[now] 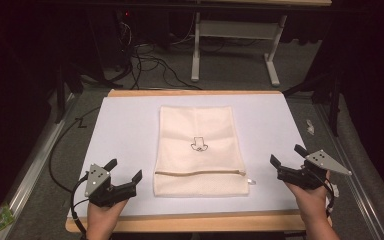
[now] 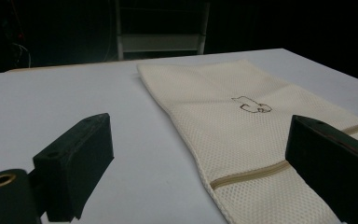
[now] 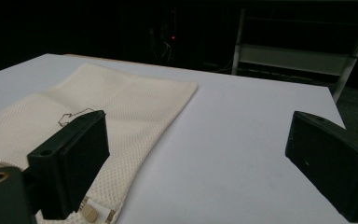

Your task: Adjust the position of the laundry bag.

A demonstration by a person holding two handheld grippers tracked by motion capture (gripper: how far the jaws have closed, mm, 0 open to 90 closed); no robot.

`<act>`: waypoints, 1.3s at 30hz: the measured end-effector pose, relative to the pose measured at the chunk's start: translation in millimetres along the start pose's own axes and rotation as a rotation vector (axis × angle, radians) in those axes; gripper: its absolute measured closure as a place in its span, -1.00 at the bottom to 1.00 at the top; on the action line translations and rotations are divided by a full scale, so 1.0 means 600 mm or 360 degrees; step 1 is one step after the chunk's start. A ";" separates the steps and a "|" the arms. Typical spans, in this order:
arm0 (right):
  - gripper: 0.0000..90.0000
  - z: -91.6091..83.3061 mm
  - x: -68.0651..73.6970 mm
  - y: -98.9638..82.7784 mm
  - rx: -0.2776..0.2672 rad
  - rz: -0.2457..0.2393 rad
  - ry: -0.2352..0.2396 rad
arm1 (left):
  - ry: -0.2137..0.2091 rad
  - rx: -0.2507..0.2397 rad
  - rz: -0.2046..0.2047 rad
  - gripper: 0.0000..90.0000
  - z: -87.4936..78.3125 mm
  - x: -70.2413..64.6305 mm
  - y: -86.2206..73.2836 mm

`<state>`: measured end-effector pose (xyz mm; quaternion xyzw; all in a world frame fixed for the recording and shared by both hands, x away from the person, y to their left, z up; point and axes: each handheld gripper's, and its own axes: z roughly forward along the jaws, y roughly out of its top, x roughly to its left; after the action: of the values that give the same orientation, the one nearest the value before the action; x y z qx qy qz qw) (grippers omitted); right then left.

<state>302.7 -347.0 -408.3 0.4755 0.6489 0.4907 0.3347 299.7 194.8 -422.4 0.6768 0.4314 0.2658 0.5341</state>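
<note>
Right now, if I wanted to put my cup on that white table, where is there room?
The white table top is bare left of the mesh bag and right of it, plus a strip beyond the bag's far edge. The near corners are crowded: the left gripper and right gripper sit there, jaws open.

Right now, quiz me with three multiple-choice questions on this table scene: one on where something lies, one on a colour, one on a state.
1. Where does the mesh bag lie?
A. between the two claws
B. left of both
C. on the floor

2. What colour is the bag?
A. blue
B. cream
C. black

3. How are the left claw and right claw set?
A. both open
B. both shut
C. one clamps the bag

Key: A, a claw sits at each side of it; B, the mesh looks cream against the white table; A, both pairs of jaws stand apart, holding nothing.
</note>
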 end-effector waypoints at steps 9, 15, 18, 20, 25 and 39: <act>-0.67 -0.006 -0.016 -0.007 0.0014 0.0064 -0.0034 | -0.0022 0.0020 -0.0040 -0.80 0.012 -0.004 -0.006; -0.59 -0.007 -0.017 -0.016 0.0050 0.0101 -0.0051 | -0.0040 0.0002 -0.0061 -0.75 0.010 -0.006 -0.006; -0.51 -0.001 -0.019 -0.019 0.0112 0.0110 -0.0052 | -0.0081 -0.0014 -0.0104 -0.67 0.015 -0.004 -0.011; -0.35 0.005 -0.017 -0.022 0.0173 0.0155 -0.0001 | -0.0095 0.0019 -0.0122 -0.66 0.020 -0.004 -0.013; -0.24 0.019 -0.006 -0.030 0.0239 0.0161 0.0066 | -0.0078 0.0071 -0.0052 -0.64 0.028 -0.012 -0.015; 0.22 0.067 0.066 -0.068 0.0546 0.0077 0.0297 | -0.0111 0.0114 -0.0013 -0.64 0.035 -0.022 -0.020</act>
<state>314.2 -299.5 -458.0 0.4934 0.7396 0.4228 0.1754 306.8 173.4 -438.3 0.7026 0.4246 0.2241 0.5253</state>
